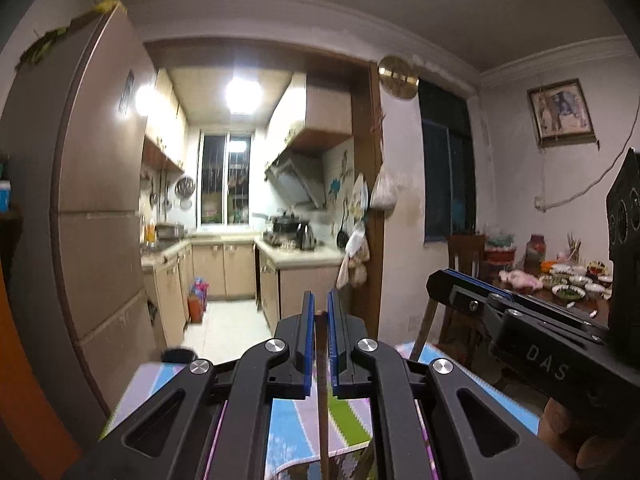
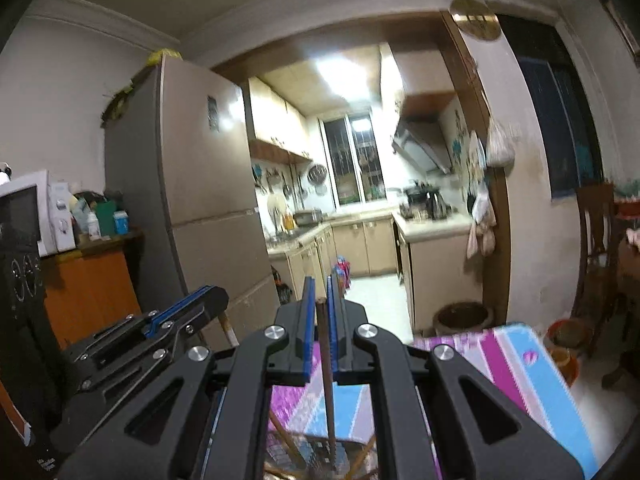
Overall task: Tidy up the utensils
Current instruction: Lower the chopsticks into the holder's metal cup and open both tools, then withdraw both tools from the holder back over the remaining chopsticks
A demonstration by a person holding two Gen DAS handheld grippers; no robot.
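Observation:
In the left wrist view my left gripper (image 1: 320,300) is shut on a thin brown wooden chopstick (image 1: 322,400), which stands upright between the blue pads and runs down out of frame. In the right wrist view my right gripper (image 2: 319,286) is shut on a darker brown chopstick (image 2: 328,380), gripped the same way. Both grippers point level toward the kitchen doorway. The right gripper (image 1: 448,280) also shows at the right of the left wrist view, and the left gripper (image 2: 208,294) shows at the left of the right wrist view, side by side.
A striped pink, blue and green cloth (image 2: 532,364) lies below both grippers, with a wire rack (image 2: 288,452) under it. A tall fridge (image 2: 192,184) stands left of the doorway. A dining table with dishes (image 1: 568,284) is at the right, and a microwave (image 2: 28,212) sits on an orange cabinet at the left.

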